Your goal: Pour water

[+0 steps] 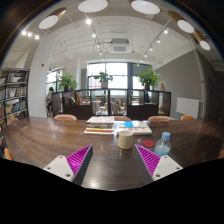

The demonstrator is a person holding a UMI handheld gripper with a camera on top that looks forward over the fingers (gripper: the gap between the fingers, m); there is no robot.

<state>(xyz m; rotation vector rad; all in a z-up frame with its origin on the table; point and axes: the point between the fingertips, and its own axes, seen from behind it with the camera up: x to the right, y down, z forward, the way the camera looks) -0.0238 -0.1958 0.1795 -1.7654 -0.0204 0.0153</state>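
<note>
Presently, what is seen from the gripper view is set out by label.

Tongs: one pair [113, 160] is seen, its two fingers spread wide, and nothing is held between them.

Pads: two magenta pads [80, 158] are counted, one on the inner face of each finger.

Worktop: one long wooden worktop [50, 138] is seen stretching ahead of the tongs and out to both sides.

Cup: one pale cup [125, 138] is seen standing upright on the worktop, just ahead of the tongs and roughly in line with the gap between the fingers, touched by neither.

Bottle: one clear bottle with a blue cap [163, 145] is seen on the worktop just to the right of the cup, close beside the right finger's tip and apart from it. Whether it holds water cannot be told.

Books: a low stack of books or papers [100, 125] is seen lying flat beyond the cup; the number in the stack cannot be told.

Plants: three potted plants [104, 77] are counted along the windows at the far side of the room.

Shelf: one bookshelf [12, 95] is seen against the left wall.

Ceiling lights: several round lamps [93, 6] are seen overhead.
</note>
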